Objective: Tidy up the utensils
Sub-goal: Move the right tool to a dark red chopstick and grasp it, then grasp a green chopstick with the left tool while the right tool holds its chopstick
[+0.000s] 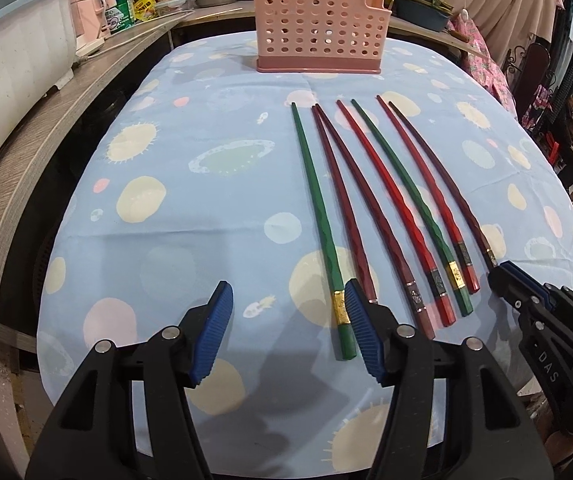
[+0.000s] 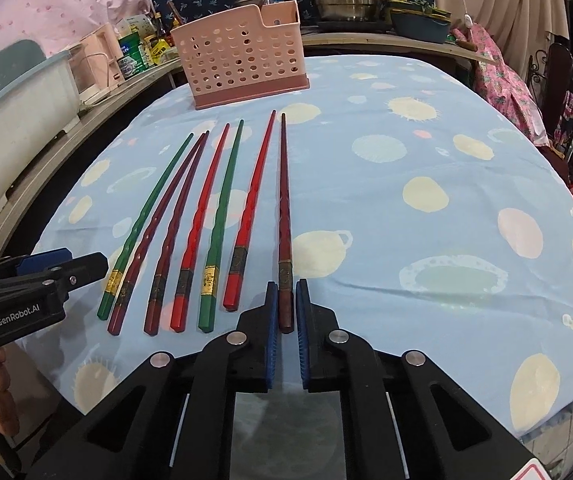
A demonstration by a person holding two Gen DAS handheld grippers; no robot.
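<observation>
Right gripper (image 2: pixel 285 312) reaches low over the desk (image 2: pixel 426 208), fingers nearly closed around the dark chopstick (image 2: pixel 284 216) at 6 o'clock. Left gripper (image 1: pixel 288 312) hovers wide open beside the green chopstick (image 1: pixel 316 216). Pink holder (image 1: pixel 318 20) stands at 12.

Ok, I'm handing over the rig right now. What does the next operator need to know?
Right tongs: nearly closed around the butt end of the rightmost dark maroon chopstick, which lies flat on the tablecloth; whether the pads touch it is unclear.
Left tongs: open, empty, hovering by the butt of the leftmost green chopstick.
All seven chopsticks lie in a row on the cloth, tips toward the pink holder at the far end.
Done: nothing placed yet, as far as visible.
Left: move every chopstick into the holder.
</observation>
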